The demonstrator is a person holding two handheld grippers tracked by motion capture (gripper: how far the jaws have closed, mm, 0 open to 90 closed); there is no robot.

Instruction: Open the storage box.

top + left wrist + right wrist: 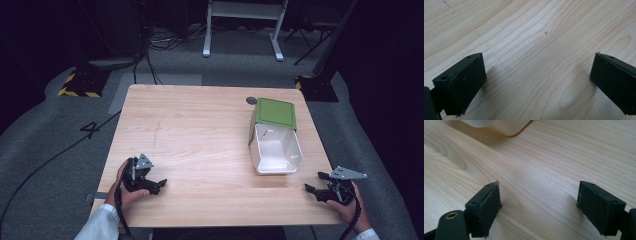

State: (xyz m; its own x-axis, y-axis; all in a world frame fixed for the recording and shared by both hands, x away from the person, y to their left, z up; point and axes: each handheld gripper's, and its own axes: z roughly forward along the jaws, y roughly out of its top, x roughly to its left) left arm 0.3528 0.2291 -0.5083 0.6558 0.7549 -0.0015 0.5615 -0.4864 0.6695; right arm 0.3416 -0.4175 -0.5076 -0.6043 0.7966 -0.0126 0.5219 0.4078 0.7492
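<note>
on the table (200,130), right half: one bin (274,150), white, lying on its side, mouth toward the person, green lid (276,112) swung open behind it. near left corner: left gripper (159,185), jaws wide apart, empty, low over bare wood, well apart from the bin. near right corner: right gripper (316,183), jaws wide apart, empty, near the bin's mouth, not touching. right gripper view: bin's white edge (499,125) at top.

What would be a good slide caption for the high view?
Two open hand-held grippers, left and right, rest near a green-and-white box on a wooden table.
</note>
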